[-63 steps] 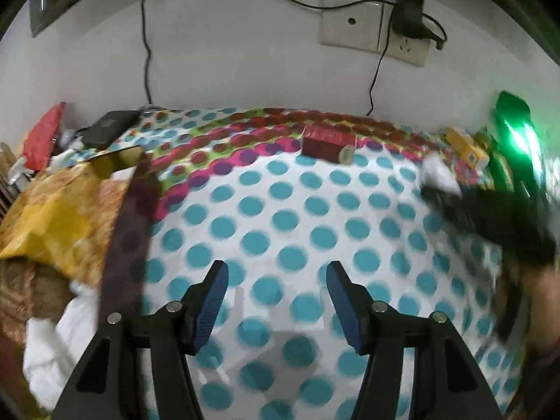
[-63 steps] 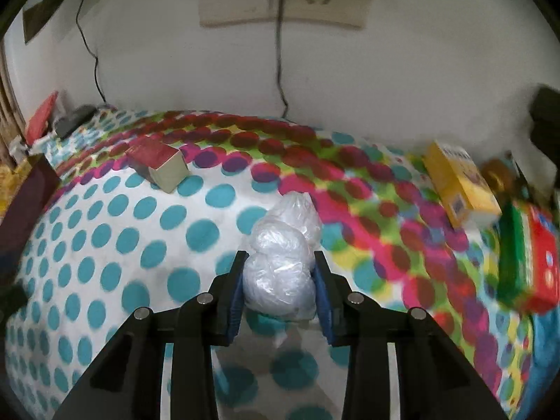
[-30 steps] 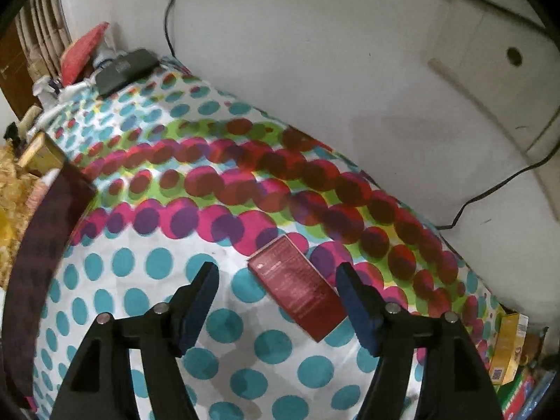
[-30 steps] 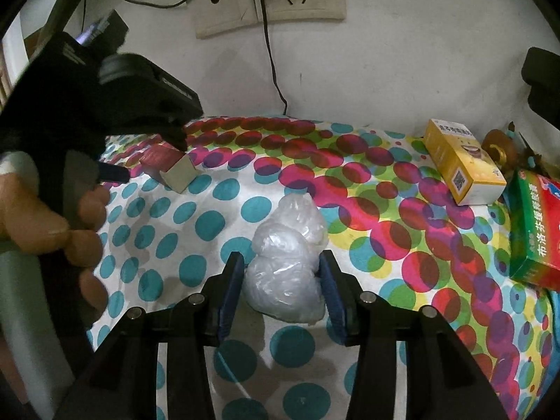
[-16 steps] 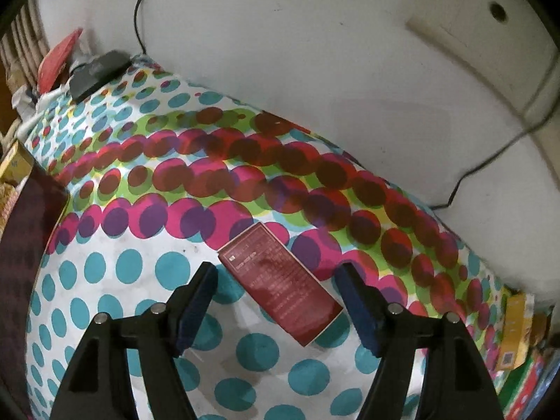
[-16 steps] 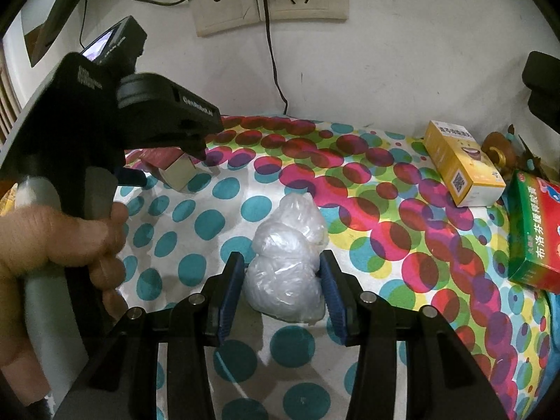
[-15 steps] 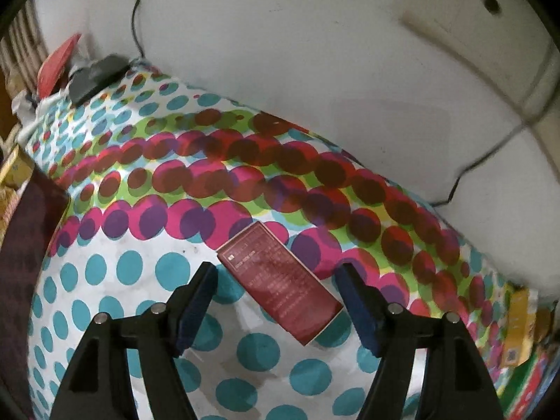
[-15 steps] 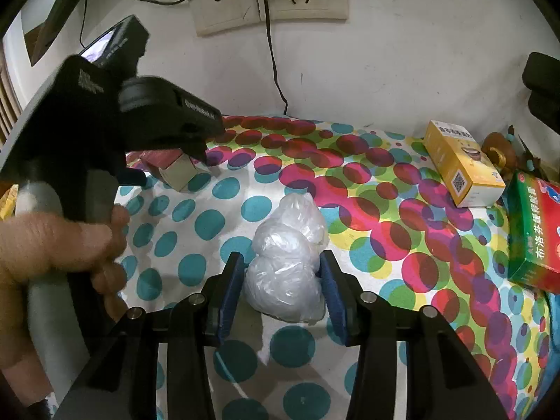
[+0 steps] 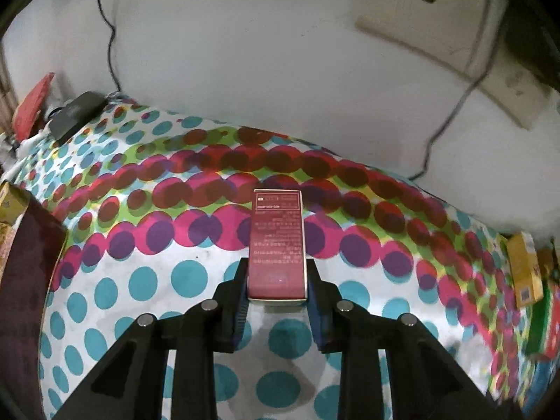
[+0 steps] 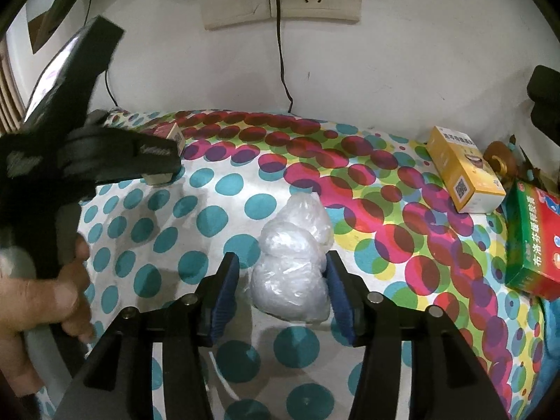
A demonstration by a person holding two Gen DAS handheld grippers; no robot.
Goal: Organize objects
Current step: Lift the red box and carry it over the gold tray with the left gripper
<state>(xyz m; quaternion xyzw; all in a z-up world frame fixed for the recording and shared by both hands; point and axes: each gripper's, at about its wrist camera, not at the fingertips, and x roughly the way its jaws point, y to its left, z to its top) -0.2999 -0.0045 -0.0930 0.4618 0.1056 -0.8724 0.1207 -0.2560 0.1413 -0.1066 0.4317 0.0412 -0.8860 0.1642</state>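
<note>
A polka-dot cloth (image 9: 140, 280) in teal, pink and green covers the surface up to a white wall (image 9: 262, 52) with sockets (image 10: 315, 0) and a hanging cable (image 10: 281, 52). At the right edge lie a green and red box (image 10: 532, 241) and, just beside it, a yellow box (image 10: 463, 175). The left gripper (image 9: 276, 281) pinches the near end of a red box (image 9: 277, 241) that lies flat on the cloth, pointing toward the wall. The right gripper (image 10: 281, 276) has its fingers spread around a crumpled plastic bag (image 10: 295, 262) on the cloth; the right finger touches it, the left stands slightly apart.
</note>
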